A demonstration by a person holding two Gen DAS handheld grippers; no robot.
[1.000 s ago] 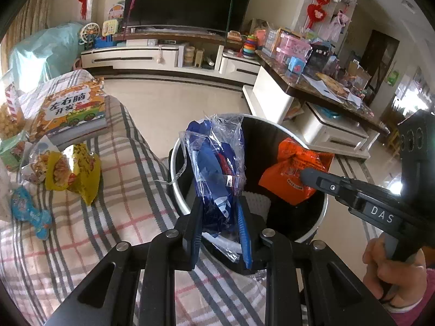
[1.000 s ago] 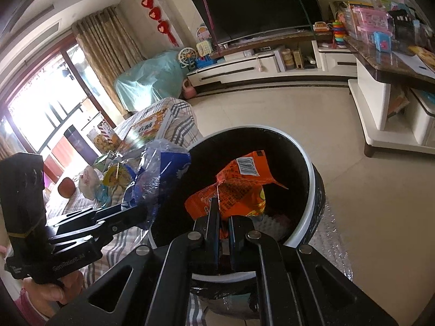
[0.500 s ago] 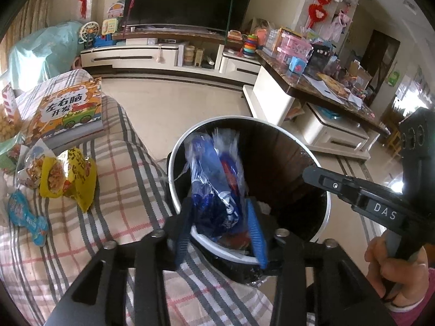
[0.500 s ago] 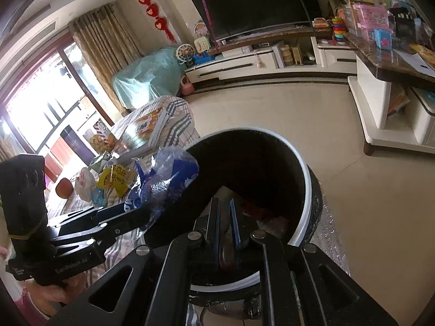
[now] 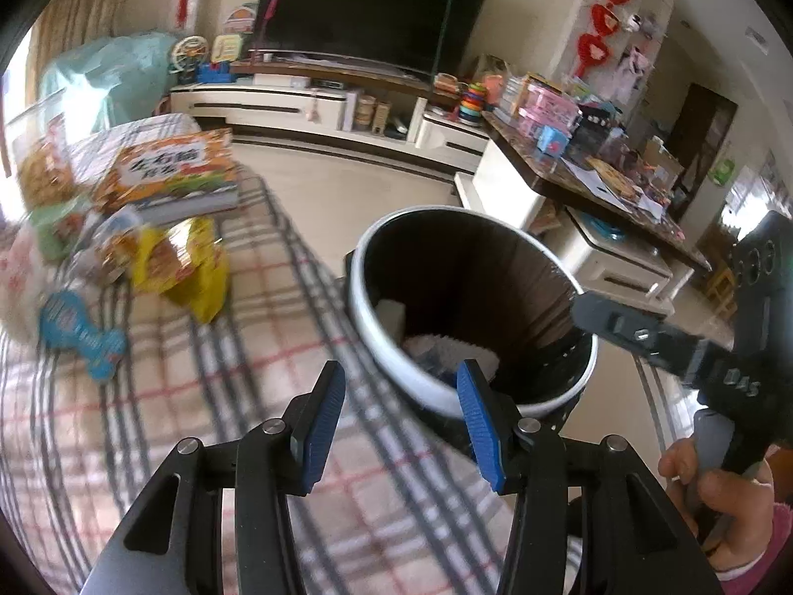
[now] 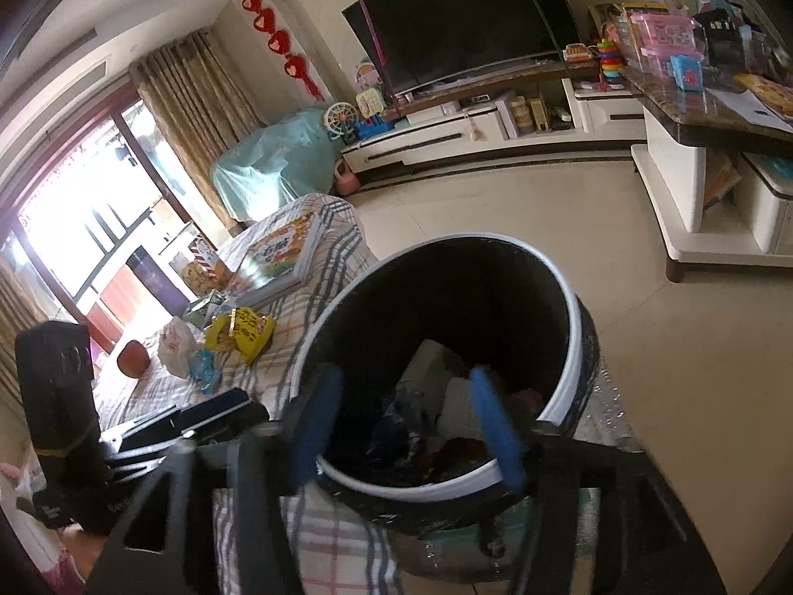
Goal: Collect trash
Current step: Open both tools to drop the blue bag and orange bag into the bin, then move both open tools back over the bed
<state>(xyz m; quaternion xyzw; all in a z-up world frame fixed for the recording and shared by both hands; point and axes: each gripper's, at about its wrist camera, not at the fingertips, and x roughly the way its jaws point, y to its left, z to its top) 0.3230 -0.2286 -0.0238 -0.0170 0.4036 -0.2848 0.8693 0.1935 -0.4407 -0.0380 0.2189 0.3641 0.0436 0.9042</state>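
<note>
Both grippers empty over the bin

Left wrist: left gripper (image 5: 399, 396) fingers opening, holding nothing, hovering at the trash bin (image 5: 364, 307) near rim; yellow wrapper (image 5: 191, 267) lying on the plaid surface (image 5: 277, 327) left of bin. Right wrist: right gripper (image 6: 404, 411) fingers opening wide, empty, above dropped wrappers (image 6: 396, 426) inside bin.

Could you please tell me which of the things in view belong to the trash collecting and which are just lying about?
Part of the job:
- trash bin, wrappers already inside
- yellow snack bag on the plaid cloth
- blue wrapper
- white bag
- left gripper and right gripper, both opening, nothing between their jaws

Just lying about:
- picture book
- television
- toys on the side table
</note>
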